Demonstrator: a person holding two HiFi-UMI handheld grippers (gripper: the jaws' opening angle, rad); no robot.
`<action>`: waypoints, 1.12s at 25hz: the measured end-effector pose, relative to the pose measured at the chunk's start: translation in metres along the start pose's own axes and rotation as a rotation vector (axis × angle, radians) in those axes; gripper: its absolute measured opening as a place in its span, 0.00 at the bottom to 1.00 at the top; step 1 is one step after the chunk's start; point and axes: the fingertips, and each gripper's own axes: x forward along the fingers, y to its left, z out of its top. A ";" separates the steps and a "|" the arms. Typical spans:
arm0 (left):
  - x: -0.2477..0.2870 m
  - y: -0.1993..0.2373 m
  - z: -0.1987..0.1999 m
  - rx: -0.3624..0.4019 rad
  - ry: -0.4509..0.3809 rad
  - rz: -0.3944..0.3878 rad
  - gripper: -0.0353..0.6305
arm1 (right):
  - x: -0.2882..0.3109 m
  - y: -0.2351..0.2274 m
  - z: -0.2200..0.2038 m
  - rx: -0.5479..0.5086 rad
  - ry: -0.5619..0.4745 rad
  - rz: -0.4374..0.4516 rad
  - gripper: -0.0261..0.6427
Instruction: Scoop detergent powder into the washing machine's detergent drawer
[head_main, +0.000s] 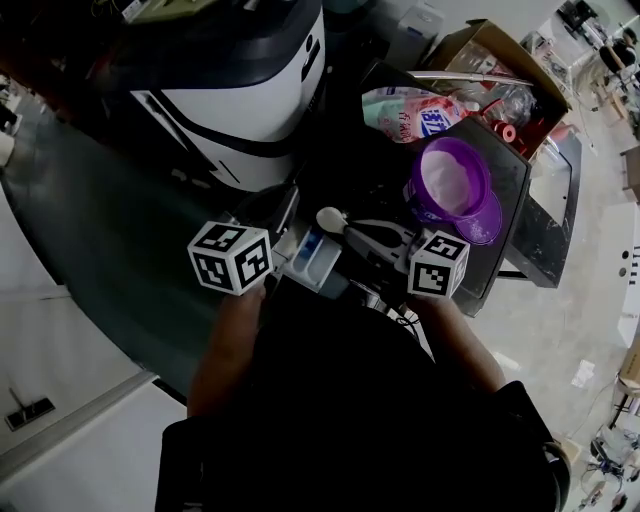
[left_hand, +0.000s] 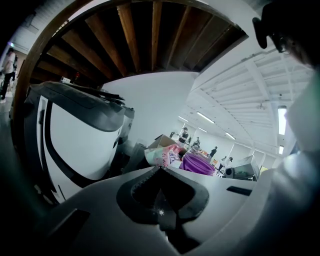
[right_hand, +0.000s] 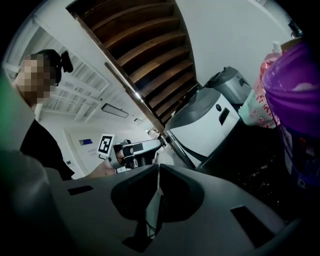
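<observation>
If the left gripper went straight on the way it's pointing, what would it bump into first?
Most likely the pink bag, which sits right above the closed tips of the left gripper in its own view. The purple tub is just beside it. Depth is unclear.

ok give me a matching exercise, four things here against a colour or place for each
Things:
1 tub
2 washer
3 box
4 scoop

Colour or place:
a in the right claw
b purple
c white with dark trim
d brown, top right of the head view

Pairs: 1-b, 2-c, 3-d, 4-a
</observation>
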 end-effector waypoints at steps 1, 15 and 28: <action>0.001 -0.004 0.005 0.008 -0.008 0.003 0.07 | -0.003 0.003 0.004 -0.014 -0.006 0.010 0.07; 0.010 -0.075 0.064 0.168 -0.116 0.072 0.07 | -0.098 0.022 0.071 -0.214 -0.155 0.008 0.07; -0.008 -0.084 0.125 0.308 -0.188 0.055 0.07 | -0.150 -0.001 0.147 -0.335 -0.342 -0.192 0.07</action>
